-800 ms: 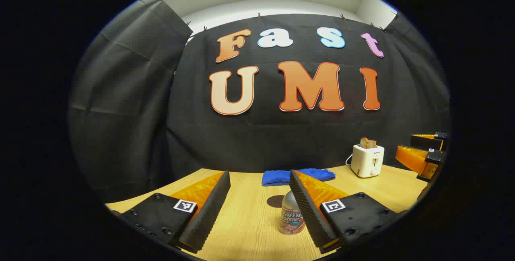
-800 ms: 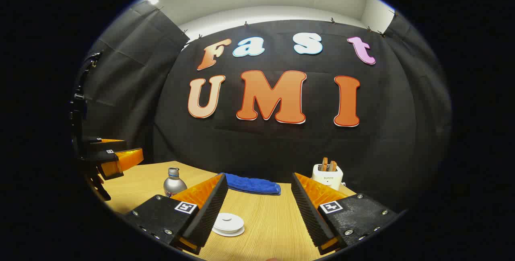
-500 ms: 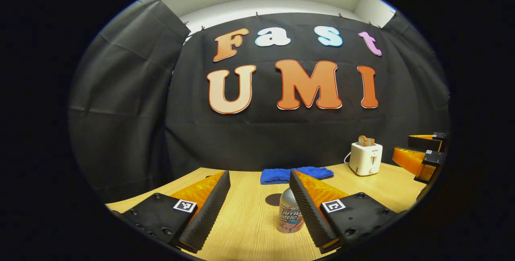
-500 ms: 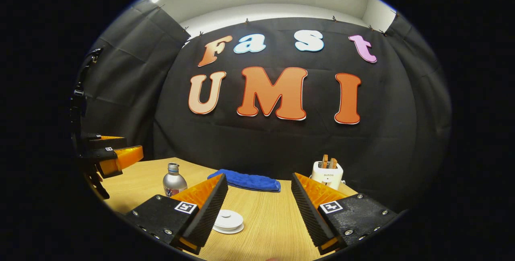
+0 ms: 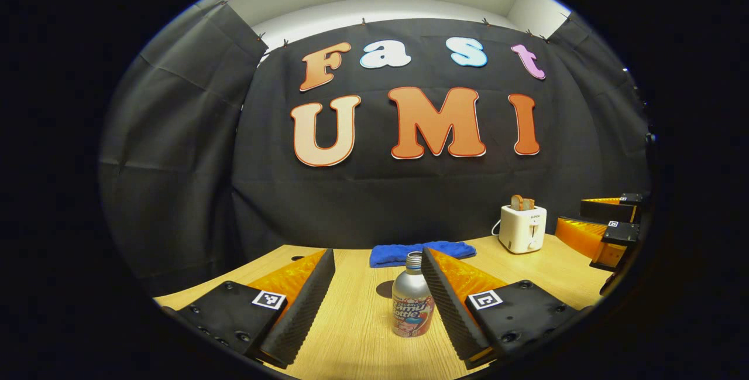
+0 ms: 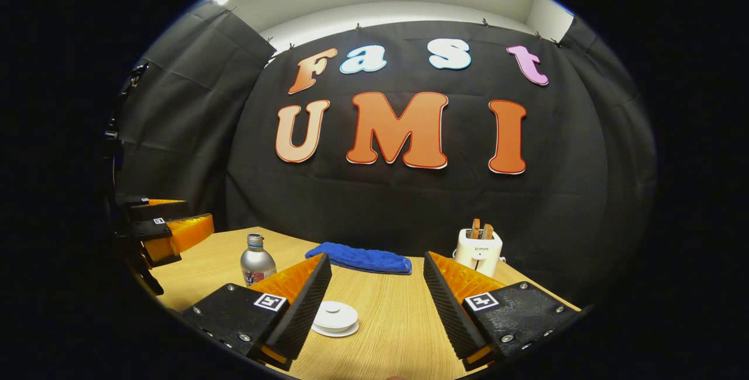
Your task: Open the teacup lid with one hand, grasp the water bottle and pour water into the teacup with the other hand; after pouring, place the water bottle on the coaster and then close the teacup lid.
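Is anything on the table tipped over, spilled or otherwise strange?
Nothing stands out. The water bottle stands upright, the teacup lid sits level, the blue cloth and toaster rest normally, and the table looks dry.

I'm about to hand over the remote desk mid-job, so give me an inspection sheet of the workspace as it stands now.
Surface: wooden table, bare wood between the items.
Job's things: water bottle upright, cap on, ahead of the left gripper; lidded teacup ahead of the right gripper, lid on. Coaster: nothing seen.
Clutter: blue cloth at the back; white toaster holding bread.
Grippers: both open, holding nothing, above the table.
Cables: a white cord behind the toaster in the left gripper view.
Surroundings: black cloth wall, pale wall above it.
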`<state>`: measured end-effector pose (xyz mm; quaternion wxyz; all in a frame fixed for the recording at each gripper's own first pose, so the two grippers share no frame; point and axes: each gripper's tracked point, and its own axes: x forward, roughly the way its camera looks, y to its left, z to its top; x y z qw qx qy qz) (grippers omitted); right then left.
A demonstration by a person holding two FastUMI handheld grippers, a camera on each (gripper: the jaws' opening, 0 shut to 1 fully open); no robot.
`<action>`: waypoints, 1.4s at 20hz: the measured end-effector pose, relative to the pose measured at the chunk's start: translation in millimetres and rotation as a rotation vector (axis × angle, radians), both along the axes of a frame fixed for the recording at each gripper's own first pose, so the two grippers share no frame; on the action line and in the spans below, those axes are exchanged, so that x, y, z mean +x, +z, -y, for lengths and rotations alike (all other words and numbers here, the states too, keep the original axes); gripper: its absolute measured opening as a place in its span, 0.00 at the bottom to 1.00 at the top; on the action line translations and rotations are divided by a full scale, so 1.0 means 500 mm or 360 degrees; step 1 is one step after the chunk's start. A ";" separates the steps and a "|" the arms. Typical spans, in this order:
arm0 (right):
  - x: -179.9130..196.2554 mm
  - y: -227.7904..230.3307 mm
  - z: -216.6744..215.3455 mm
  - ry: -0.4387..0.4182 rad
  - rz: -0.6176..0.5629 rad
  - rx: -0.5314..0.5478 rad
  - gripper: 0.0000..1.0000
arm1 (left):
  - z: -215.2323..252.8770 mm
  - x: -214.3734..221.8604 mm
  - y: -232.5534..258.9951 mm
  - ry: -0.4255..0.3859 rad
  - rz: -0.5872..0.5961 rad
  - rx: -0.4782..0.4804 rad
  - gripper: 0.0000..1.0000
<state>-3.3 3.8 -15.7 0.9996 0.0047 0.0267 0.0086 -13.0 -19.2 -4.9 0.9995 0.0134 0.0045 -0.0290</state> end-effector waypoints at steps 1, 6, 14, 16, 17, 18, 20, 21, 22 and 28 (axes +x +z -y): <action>-0.001 0.001 -0.005 0.0014 -0.0001 0.0005 0.95 | -0.002 -0.002 0.002 0.0004 0.0003 0.0000 0.98; 0.018 -0.028 -0.041 0.0081 -0.0055 0.0006 0.95 | -0.004 -0.007 0.006 0.0016 0.0016 0.0008 0.99; 0.079 -0.141 -0.090 0.0169 -0.0273 0.0053 0.87 | 0.011 0.005 -0.015 -0.0025 0.0009 0.0065 0.95; 0.098 -0.175 -0.101 0.0196 -0.0354 0.0067 0.84 | 0.017 0.012 -0.023 -0.0041 -0.0002 0.0069 1.00; 0.104 -0.187 -0.109 0.0211 -0.0384 0.0068 0.84 | 0.017 0.015 -0.030 -0.0047 -0.0009 0.0075 1.00; 0.105 -0.204 -0.119 0.0217 -0.0411 0.0058 0.82 | 0.018 0.018 -0.030 -0.0051 -0.0015 0.0080 1.00; 0.113 -0.231 -0.122 0.0210 -0.0448 0.0028 0.74 | 0.017 0.019 -0.035 -0.0053 -0.0021 0.0078 1.00; 0.117 -0.245 -0.123 0.0214 -0.0468 0.0009 0.73 | 0.017 0.021 -0.039 -0.0053 -0.0027 0.0076 1.00; 0.123 -0.260 -0.128 0.0226 -0.0490 -0.0004 0.71 | 0.016 0.024 -0.045 -0.0054 -0.0035 0.0079 1.00; 0.141 -0.300 -0.148 0.0258 -0.0564 -0.0005 0.49 | 0.011 0.031 -0.063 -0.0045 -0.0074 0.0085 1.00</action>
